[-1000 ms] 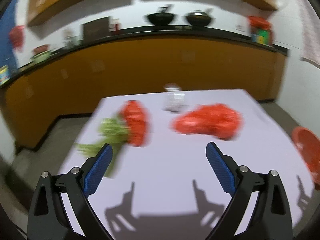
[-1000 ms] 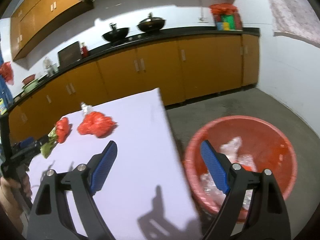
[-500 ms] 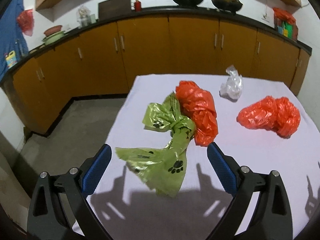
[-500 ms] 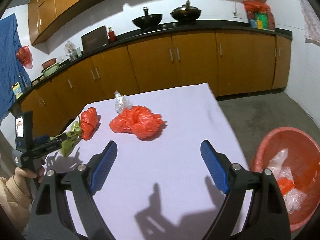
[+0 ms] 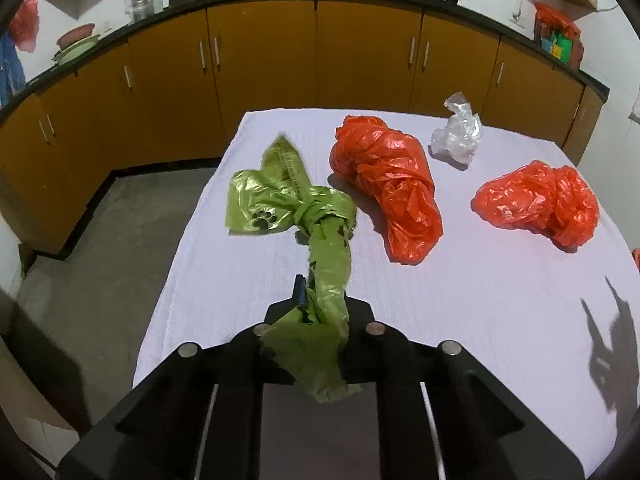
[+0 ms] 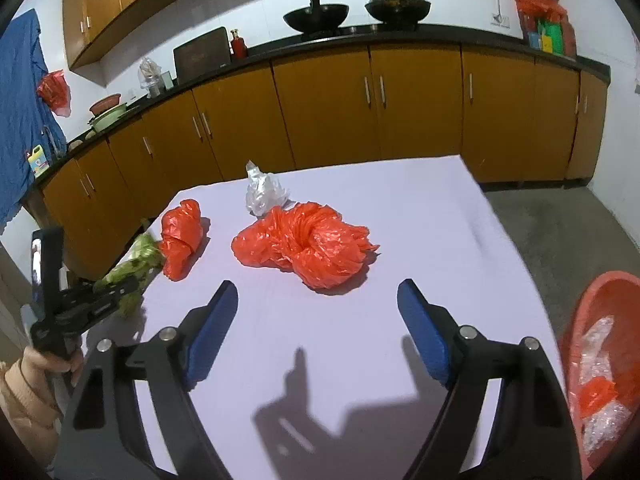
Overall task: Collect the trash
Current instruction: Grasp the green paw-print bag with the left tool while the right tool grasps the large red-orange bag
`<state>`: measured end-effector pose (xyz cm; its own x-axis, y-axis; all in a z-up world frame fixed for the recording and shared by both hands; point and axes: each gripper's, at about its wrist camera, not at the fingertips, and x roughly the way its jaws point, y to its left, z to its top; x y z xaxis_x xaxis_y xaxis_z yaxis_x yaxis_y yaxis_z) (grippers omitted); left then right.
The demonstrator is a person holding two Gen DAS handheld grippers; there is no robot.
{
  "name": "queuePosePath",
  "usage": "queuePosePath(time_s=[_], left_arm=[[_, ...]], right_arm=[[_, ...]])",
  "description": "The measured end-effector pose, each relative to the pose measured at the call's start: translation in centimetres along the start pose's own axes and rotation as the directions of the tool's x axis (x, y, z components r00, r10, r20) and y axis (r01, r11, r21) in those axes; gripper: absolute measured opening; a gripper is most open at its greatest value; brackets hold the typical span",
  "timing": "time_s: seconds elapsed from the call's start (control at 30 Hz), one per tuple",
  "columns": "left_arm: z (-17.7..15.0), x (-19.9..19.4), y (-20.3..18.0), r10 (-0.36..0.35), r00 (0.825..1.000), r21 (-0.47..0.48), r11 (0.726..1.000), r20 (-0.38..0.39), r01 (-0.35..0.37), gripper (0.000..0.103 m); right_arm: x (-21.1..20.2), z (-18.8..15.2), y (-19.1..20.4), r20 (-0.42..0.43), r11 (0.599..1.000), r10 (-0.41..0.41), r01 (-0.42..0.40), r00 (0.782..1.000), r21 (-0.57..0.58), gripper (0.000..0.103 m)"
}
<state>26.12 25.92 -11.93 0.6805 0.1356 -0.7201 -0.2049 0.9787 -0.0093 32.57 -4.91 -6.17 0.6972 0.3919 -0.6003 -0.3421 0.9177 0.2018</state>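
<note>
The left claw [image 5: 316, 300] is clamped tight on the near tail of a green paw-print bag [image 5: 296, 208], whose knotted bulk lies ahead of it on the table [image 5: 480, 304] near the left edge. Just right of the green bag lies a long crumpled orange bag [image 5: 386, 184], and well to the right a second orange bag [image 5: 538, 202]; a clear plastic wad [image 5: 458, 134] sits behind them, toward the far edge. The right claw [image 6: 318, 332] hangs over the near side of the table with its blue pads spread wide and nothing between them, the second orange bag ahead of it. Off the table's right side stands a red bin [image 6: 600, 304] holding clear and orange plastic.
</note>
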Motion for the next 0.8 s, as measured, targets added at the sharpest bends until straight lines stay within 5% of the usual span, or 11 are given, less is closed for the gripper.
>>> queuePosePath(time_s=[0.53,0.8], left_arm=[[-1.0,-4.1,1.0,-0.068,0.991,-0.074,0.994,0.113,0.077,0.011],[-0.7,-4.8,-0.1,-0.075,0.987,-0.07,0.994,0.141,0.086,0.011]], right_arm=[[9.2,2.8,-0.9,-0.053,0.999,-0.043,0.044,0.998,0.014,0.079],[11.0,2.3,-0.7,-0.114,1.0,-0.013,0.012,0.993,-0.01,0.042]])
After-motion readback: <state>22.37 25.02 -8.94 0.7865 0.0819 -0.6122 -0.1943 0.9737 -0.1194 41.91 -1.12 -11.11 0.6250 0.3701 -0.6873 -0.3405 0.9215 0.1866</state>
